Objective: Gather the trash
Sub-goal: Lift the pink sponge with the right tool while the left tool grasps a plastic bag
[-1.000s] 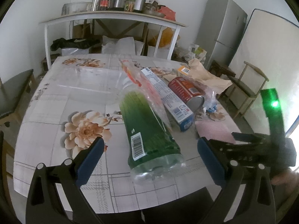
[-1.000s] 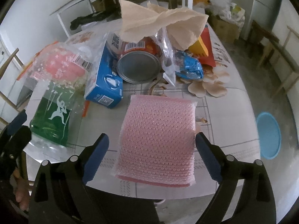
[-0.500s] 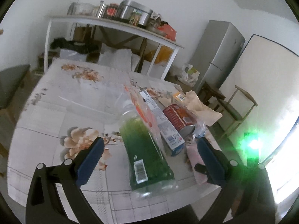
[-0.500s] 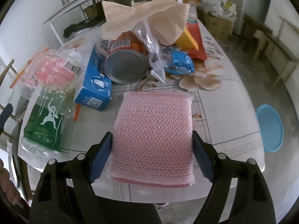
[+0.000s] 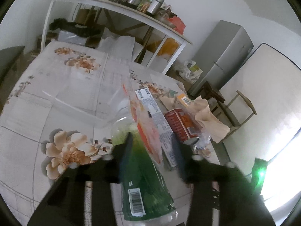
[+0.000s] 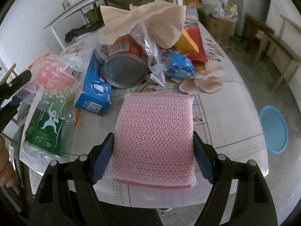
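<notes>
A green plastic bottle (image 5: 144,179) lies on the flowered table (image 5: 56,98) with its base toward the left wrist camera, and a clear bag with orange print (image 5: 148,131) is draped over it. My left gripper (image 5: 153,148) is blurred and straddles the bottle. Its jaws are closing, and a gap still shows at the right pad. A pink mesh sponge (image 6: 156,128) in clear wrap lies near the table's front edge. My right gripper (image 6: 153,150) is closing on it, and both blue pads press on its sides. The left gripper (image 6: 17,90) shows at the far left of the right wrist view.
Behind the sponge is a heap: a red can (image 6: 125,71), a blue box (image 6: 94,92), crumpled brown paper (image 6: 150,20), a blue wrapper (image 6: 178,66) and orange packets (image 6: 195,43). A blue basin (image 6: 273,130) lies on the floor at right. A shelf (image 5: 116,9), fridge (image 5: 222,56) and chairs stand around.
My left gripper has moved forward over the green bottle, and its jaws have come in from wide apart. My right jaws have closed from beside the pink sponge onto its sides.
</notes>
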`<action>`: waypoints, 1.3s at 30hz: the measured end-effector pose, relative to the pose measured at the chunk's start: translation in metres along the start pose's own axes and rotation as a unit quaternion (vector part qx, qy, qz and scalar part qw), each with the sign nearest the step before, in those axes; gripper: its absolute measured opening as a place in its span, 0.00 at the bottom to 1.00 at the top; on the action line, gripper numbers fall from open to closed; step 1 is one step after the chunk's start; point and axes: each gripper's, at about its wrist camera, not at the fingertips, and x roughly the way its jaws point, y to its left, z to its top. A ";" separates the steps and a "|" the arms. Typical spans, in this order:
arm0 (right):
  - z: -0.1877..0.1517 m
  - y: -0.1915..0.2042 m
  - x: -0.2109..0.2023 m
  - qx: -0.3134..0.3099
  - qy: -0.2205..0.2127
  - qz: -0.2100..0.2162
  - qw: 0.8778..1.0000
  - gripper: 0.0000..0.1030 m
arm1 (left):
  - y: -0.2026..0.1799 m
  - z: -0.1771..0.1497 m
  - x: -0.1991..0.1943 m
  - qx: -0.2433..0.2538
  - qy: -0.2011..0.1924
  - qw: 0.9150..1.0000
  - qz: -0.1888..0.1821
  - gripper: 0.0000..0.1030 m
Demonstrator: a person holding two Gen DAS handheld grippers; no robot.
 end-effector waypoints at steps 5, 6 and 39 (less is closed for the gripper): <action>0.003 -0.004 0.002 0.002 -0.002 0.001 1.000 0.72 | 0.003 0.001 0.001 -0.005 0.003 1.000 0.004 0.09; 0.003 -0.004 0.002 0.003 -0.002 0.001 1.000 0.72 | 0.003 0.001 -0.001 -0.006 -0.002 1.000 0.002 0.07; 0.001 -0.016 -0.034 0.019 -0.053 0.036 0.998 0.70 | -0.059 0.002 -0.072 0.067 -0.099 0.989 -0.084 0.02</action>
